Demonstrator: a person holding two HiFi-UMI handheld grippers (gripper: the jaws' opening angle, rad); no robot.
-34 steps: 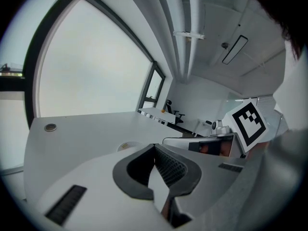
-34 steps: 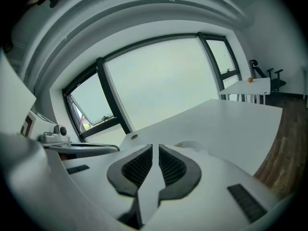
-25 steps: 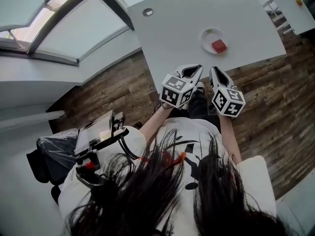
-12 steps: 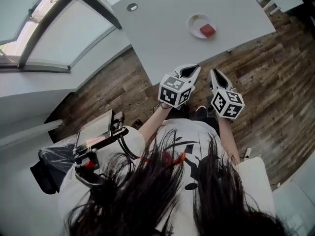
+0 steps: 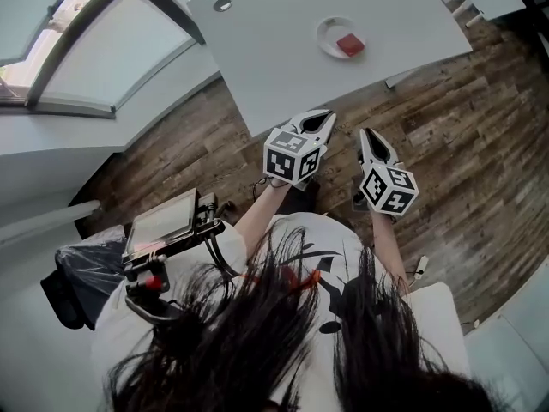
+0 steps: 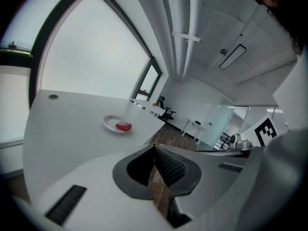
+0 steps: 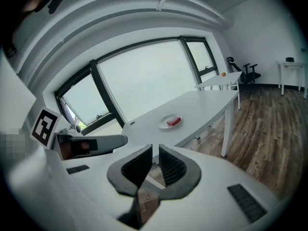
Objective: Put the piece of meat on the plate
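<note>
While we hold both grippers above the wooden floor (image 5: 446,118), the left gripper (image 5: 326,117) keeps its fingers (image 6: 169,166) pressed together on nothing, and the right gripper (image 5: 364,134) has its fingers (image 7: 172,165) closed and empty too. Well ahead of both pairs of fingers, the piece of meat (image 5: 349,45) lies on the plate (image 5: 326,29) on the worktop (image 5: 274,50).

Bright diffuse daylight, strong fisheye distortion

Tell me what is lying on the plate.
A red piece of meat lies on the white plate, off-centre. Nothing else shows on it. The patch of plate under the meat is covered.
</note>
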